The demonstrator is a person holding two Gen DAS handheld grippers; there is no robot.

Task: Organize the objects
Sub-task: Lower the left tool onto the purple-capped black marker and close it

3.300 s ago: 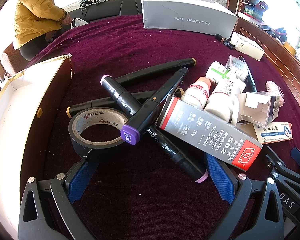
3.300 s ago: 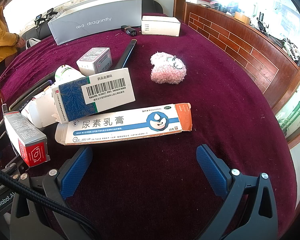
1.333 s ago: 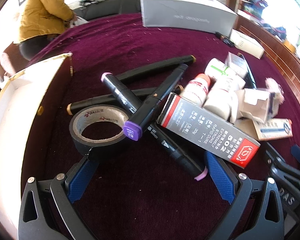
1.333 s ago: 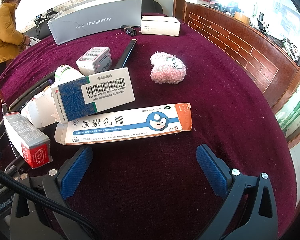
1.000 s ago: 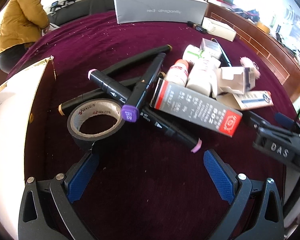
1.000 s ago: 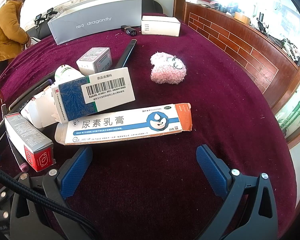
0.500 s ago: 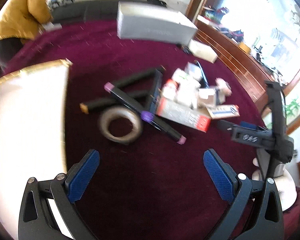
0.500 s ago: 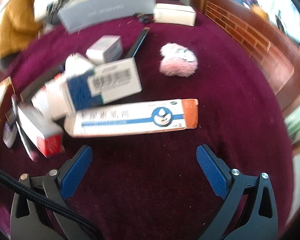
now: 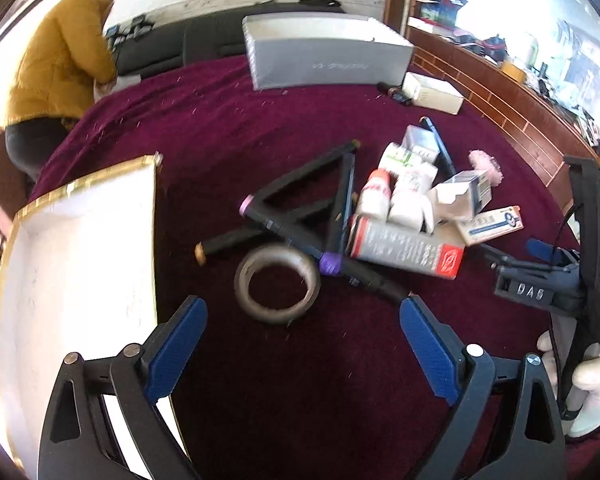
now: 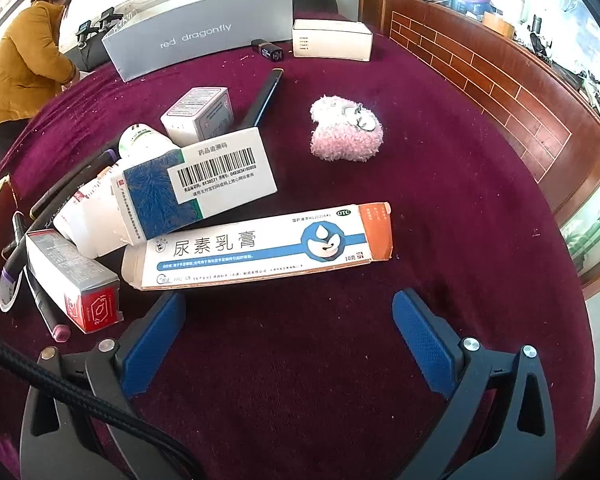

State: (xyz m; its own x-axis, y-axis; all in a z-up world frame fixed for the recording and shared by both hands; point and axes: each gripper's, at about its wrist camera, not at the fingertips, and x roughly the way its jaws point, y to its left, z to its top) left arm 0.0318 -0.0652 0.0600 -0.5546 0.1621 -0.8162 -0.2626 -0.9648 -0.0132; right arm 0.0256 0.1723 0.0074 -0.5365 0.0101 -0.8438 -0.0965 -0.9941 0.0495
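i am hovering my left gripper (image 9: pixel 302 344), jaws spread and just narrowing on nothing, above the tape roll (image 9: pixel 277 282), which i judge needs a straddling descent next.

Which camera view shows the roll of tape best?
The left wrist view: the roll of tape lies whole, though blurred, on the cloth just beyond the open left gripper. The right wrist view shows only a sliver at its left edge.
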